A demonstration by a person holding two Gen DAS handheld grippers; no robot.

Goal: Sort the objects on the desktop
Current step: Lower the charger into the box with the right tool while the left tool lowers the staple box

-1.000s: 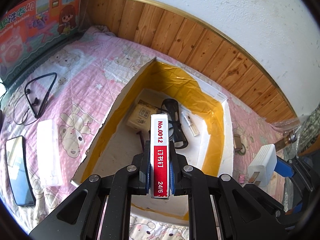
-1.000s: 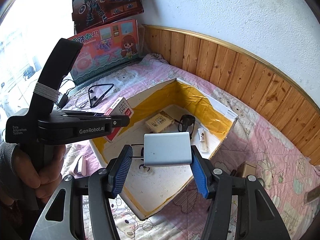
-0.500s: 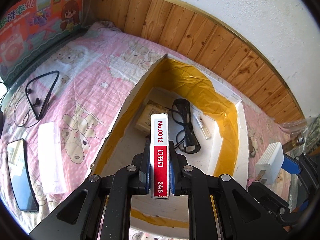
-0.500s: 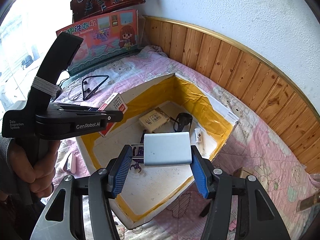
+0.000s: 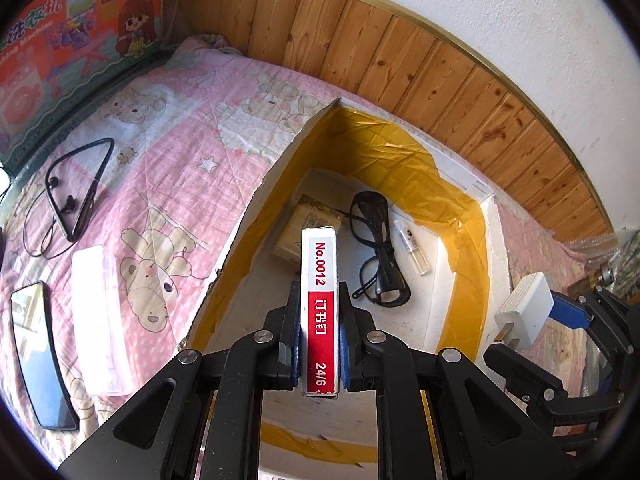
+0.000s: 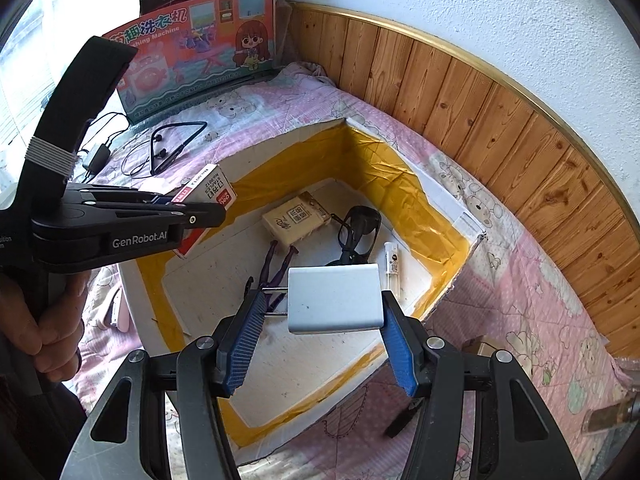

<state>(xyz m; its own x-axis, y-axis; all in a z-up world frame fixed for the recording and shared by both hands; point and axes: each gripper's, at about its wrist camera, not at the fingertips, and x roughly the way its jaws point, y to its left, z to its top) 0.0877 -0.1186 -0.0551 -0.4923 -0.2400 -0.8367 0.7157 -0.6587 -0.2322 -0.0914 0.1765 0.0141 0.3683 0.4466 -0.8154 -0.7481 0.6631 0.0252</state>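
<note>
My left gripper (image 5: pixel 319 344) is shut on a red and white staple box (image 5: pixel 319 280) and holds it above the open white box (image 5: pixel 494 248) with yellow tape inside. The staple box (image 6: pixel 208 190) also shows in the right wrist view. My right gripper (image 6: pixel 320 344) is shut on a white charger plug (image 6: pixel 334 300), over the box's near part. The plug (image 5: pixel 524 310) shows at the right in the left wrist view. In the box lie a tan packet (image 6: pixel 296 220), black glasses (image 5: pixel 378 256), a small clear vial (image 5: pixel 412 246) and purple pliers (image 6: pixel 276 264).
On the pink bear quilt left of the box lie a black neckband earphone (image 5: pixel 76 188), a white case (image 5: pixel 98 312) and a phone (image 5: pixel 38 352). A toy carton (image 6: pixel 200 52) stands against the wall. A wood-panelled wall runs behind.
Both grippers have moved forward over the box with their loads. The box contents now lie closer under the fingers.
</note>
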